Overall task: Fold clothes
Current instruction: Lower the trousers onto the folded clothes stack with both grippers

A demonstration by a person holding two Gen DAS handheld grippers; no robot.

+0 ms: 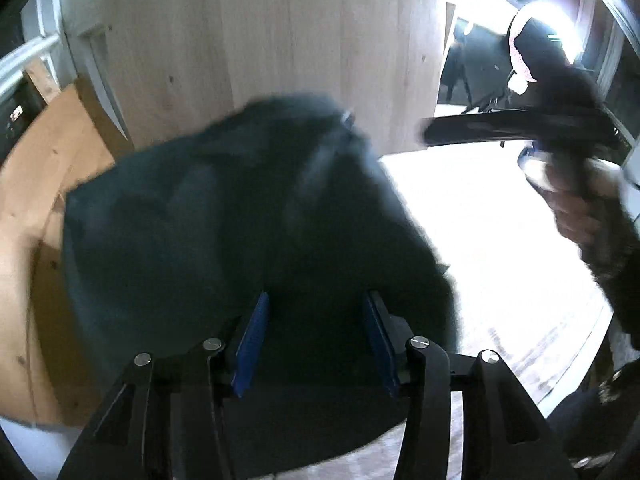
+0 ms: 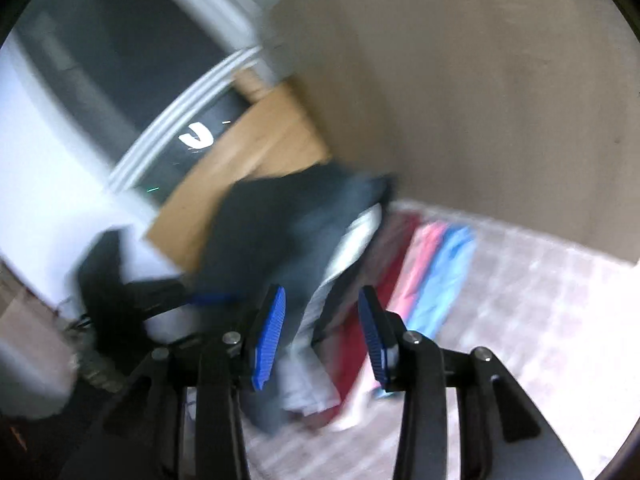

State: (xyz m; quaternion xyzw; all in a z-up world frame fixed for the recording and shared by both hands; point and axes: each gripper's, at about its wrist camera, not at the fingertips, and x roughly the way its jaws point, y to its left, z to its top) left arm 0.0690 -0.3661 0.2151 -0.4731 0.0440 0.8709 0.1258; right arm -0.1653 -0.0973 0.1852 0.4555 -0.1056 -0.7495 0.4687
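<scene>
A dark navy garment (image 1: 248,220) lies bunched right in front of my left gripper (image 1: 316,300). The left jaws stand wide apart with blue pads (image 1: 254,340) and nothing between them. The same dark garment (image 2: 276,224) lies on top of a pile of folded clothes (image 2: 400,280) in the right wrist view. My right gripper (image 2: 322,300) hovers open above that pile, empty. It also shows in the left wrist view (image 1: 520,128), held in a hand at the upper right. Both views are blurred by motion.
The pile holds red, pink, light blue and white pieces on a pale patterned surface (image 2: 520,320). A light wooden panel (image 1: 280,40) stands behind. A brown board (image 2: 248,160) leans at the left. The left gripper's black body (image 2: 120,292) sits at the left edge.
</scene>
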